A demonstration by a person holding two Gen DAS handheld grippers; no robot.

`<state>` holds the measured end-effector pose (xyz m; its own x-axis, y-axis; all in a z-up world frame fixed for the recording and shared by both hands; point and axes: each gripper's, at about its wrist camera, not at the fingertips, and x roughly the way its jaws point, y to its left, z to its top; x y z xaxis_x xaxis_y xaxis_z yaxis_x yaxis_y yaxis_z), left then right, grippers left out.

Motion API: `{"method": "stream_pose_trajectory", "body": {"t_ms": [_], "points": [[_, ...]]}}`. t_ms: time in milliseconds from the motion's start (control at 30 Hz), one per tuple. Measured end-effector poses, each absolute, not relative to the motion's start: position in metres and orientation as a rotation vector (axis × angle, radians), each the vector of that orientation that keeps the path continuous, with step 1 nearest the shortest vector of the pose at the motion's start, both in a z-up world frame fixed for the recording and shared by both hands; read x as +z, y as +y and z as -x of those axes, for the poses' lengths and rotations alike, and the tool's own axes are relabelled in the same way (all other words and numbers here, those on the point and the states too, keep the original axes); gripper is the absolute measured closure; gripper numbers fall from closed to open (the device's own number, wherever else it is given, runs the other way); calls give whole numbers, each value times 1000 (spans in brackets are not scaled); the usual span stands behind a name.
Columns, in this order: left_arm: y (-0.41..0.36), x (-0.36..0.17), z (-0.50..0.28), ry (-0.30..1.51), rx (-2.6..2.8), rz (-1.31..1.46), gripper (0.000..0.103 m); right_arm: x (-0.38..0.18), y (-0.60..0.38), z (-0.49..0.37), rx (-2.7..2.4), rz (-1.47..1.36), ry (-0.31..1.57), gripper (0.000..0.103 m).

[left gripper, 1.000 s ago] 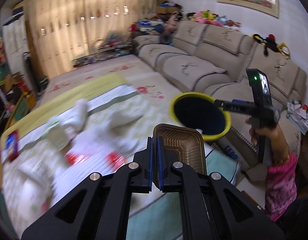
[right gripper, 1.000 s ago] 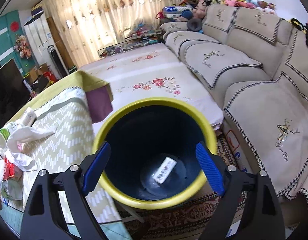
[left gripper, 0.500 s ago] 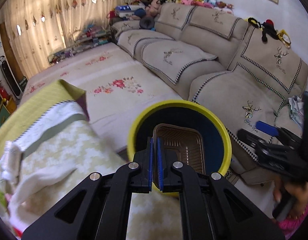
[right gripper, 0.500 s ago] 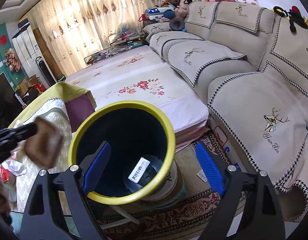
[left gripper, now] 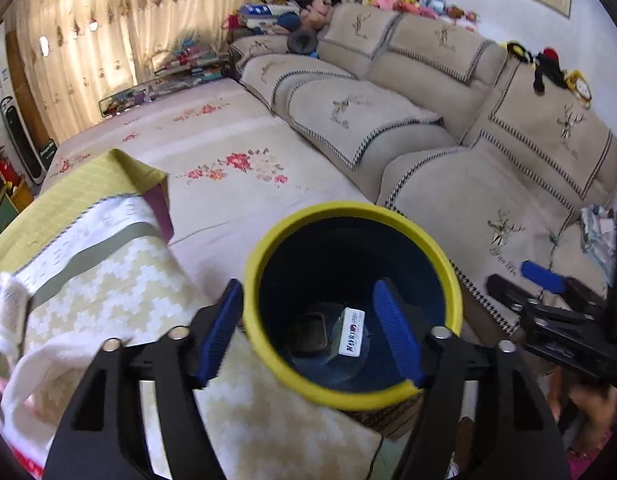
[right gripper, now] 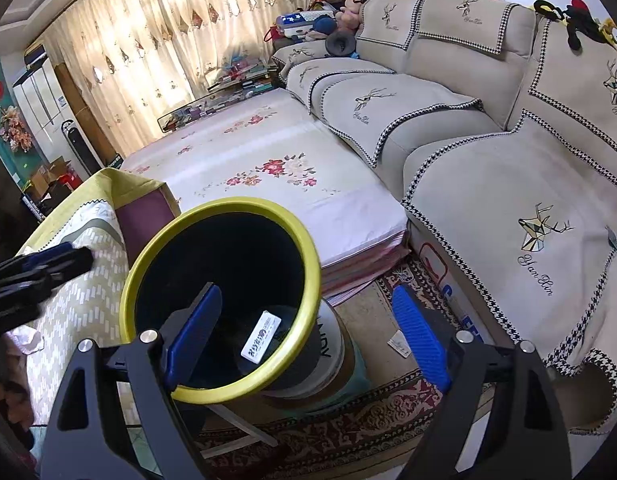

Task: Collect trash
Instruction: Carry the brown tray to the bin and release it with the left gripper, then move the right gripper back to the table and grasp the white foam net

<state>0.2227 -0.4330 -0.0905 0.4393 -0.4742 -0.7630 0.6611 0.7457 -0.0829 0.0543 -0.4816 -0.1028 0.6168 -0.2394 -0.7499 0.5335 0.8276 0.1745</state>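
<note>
Bin (left gripper: 348, 216) rim sits between the spread left gripper (left gripper: 312, 334) fingers; tray (left gripper: 313, 330) lies inside. Right gripper (right gripper: 304, 334) released, empty.

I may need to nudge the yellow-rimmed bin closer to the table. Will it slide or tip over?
Probably tips easily. The bin looks like thin plastic and nearly empty, with only a white label and a brown tray visible inside, so likely light. It seems perched on a narrower round container, so push low and gently.

The bin (left gripper: 350, 308) stands just right of the table (left gripper: 120, 280), with the sofa (left gripper: 488, 184) to its right. In the bin lie a label (left gripper: 351, 337) and, left of it, possibly a tray (left gripper: 310, 330).
</note>
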Motion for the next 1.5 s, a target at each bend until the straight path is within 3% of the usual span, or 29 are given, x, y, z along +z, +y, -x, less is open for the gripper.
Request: {"method": "stream_pose_trajectory", "body": {"t_ms": [133,267,567,933,1333,1500], "points": [[-377,-64,-199,822,-704,-185,11,-105,-465,-63,-415,-394,798,20],[-309,-36,-167,762,-675,-135,5,-103,-439,-75,-352,-368,808,20],[-145,-4,-117,640,-413,-55,5,-89,-341,-112,-126,-283,824,20],[-6,-3,-86,580,-190,23,5,-57,-200,-121,174,-171,801,20],[31,-19,-66,573,-155,83,5,-63,-120,-129,292,-114,854,21],[30,-23,-61,575,-164,87,5,-70,-113,-136,316,-144,887,33]]}}
